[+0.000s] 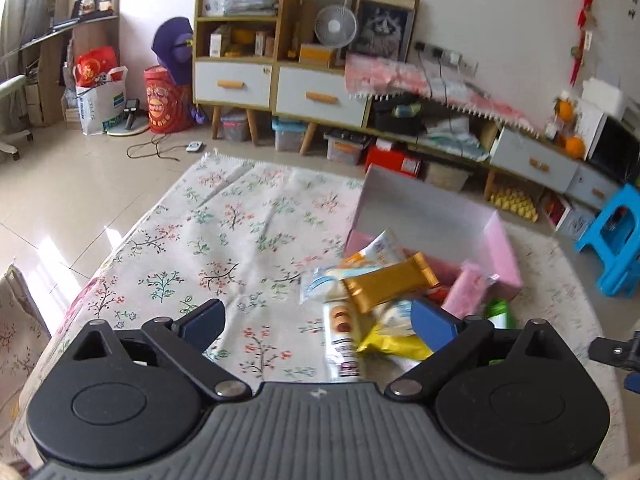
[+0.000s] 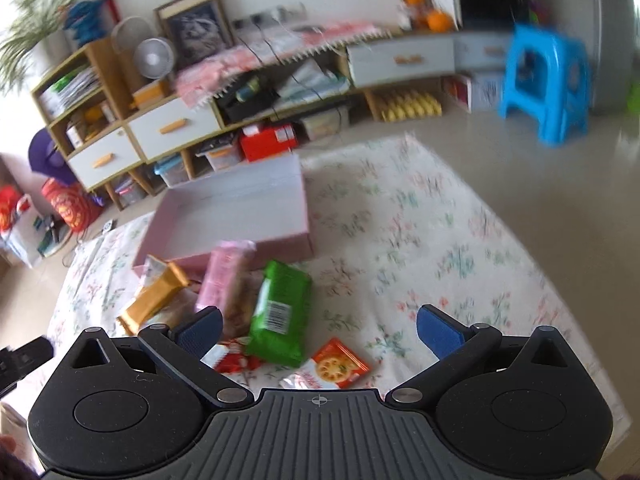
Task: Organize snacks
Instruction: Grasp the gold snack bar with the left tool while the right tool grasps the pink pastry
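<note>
A pile of snack packets lies on the floral cloth in front of an open pink box [image 1: 502, 256] [image 2: 224, 216]. I see a gold packet [image 1: 390, 280] [image 2: 154, 300], a pink packet [image 1: 466, 290] [image 2: 224, 276], a green packet [image 2: 280, 308], a yellow packet [image 1: 394, 344], a biscuit packet [image 1: 340, 332] and a red-orange packet [image 2: 340, 366]. My left gripper [image 1: 318, 326] is open and empty, above the pile's left side. My right gripper [image 2: 318, 330] is open and empty, above the green and red-orange packets. The right wrist view is blurred.
The floral cloth [image 1: 224, 240] covers the table. Beyond it stand low cabinets with drawers [image 1: 320, 96], storage bins, a fan [image 1: 335, 26] and a blue stool [image 1: 618, 236] [image 2: 548, 84]. A tiled floor surrounds the table.
</note>
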